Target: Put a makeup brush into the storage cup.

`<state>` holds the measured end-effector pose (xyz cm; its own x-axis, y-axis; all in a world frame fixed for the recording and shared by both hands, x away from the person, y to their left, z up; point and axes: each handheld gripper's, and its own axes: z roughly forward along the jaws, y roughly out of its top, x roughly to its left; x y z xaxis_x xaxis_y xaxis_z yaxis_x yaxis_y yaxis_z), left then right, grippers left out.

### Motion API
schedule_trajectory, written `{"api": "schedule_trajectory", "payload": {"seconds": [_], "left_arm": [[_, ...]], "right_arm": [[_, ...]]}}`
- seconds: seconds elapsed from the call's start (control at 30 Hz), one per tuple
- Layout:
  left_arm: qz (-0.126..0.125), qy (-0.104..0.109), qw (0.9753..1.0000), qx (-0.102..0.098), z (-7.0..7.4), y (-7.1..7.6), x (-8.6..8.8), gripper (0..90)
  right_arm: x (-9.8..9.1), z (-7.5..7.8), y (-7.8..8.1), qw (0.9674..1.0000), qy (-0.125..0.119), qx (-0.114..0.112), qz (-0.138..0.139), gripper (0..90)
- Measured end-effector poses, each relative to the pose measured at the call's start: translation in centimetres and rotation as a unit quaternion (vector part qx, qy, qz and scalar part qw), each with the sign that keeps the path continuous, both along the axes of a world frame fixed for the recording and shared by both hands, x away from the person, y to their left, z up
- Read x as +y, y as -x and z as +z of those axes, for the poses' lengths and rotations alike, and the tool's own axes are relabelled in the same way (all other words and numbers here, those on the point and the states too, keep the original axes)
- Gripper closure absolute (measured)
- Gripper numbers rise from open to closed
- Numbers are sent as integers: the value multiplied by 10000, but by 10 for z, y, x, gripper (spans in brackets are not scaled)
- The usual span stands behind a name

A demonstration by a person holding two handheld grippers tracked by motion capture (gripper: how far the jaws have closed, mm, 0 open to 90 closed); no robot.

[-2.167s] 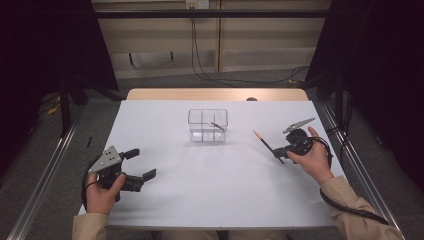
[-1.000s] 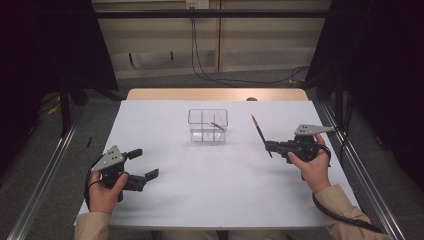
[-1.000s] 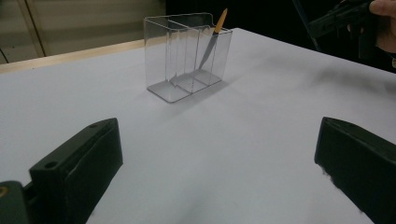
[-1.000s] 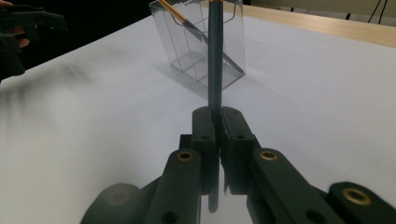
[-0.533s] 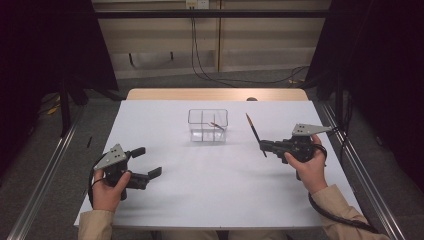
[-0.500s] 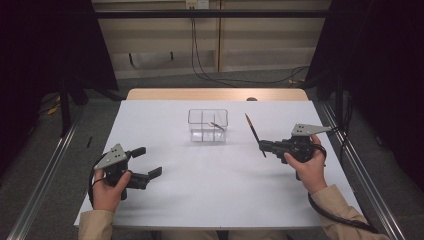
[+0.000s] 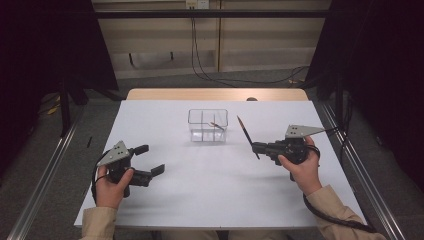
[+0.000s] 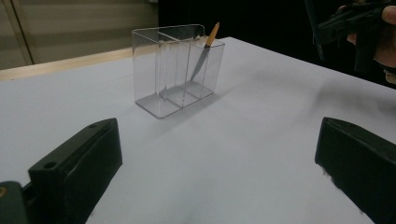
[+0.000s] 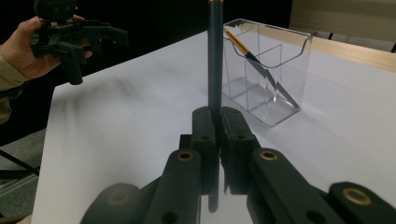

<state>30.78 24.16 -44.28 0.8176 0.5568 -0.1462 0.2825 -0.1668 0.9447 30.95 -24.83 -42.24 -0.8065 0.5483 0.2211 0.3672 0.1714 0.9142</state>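
A clear plastic box (image 7: 207,125) with dividers stands at the table's middle back, and one dark pencil with a tan end (image 7: 217,125) leans in its right compartment. My right gripper (image 7: 256,147) hovers to the right of the box, shut on a second dark pencil (image 7: 247,136) that sticks up and leans toward the box. In the right gripper view that pencil (image 9: 215,56) rises straight from the closed jaws (image 9: 218,126), in front of the box (image 9: 266,70). My left gripper (image 7: 152,159) is held open at the front left, with nothing between its fingers (image 8: 79,163).
The white table top (image 7: 215,200) has a wooden strip (image 7: 215,94) along its far edge. Metal rails (image 7: 45,175) run along both sides. Dark curtains and cables lie beyond the table.
My right gripper has carried the pencil left toward the box and tipped it more upright. The left gripper has shifted slightly right and stays open.
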Motion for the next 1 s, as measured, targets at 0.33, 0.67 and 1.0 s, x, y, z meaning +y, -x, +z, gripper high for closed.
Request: {"api": "schedule_trajectory", "payload": {"seconds": [0.33, 0.67, 1.0], "left_arm": [[-86, 52, 9999, -15, 2, -4, -9, 6], [-243, 124, 9996, 24, 3, -10, -24, 5], [-362, 131, 9993, 19, 3, -14, -36, 6]], "right_arm": [[13, 0, 1, 9998, -74, -29, 189, 849], [22, -1, 1, 9996, -102, -26, 280, 849], [31, -1, 2, 9992, -154, -61, 372, 849]]}}
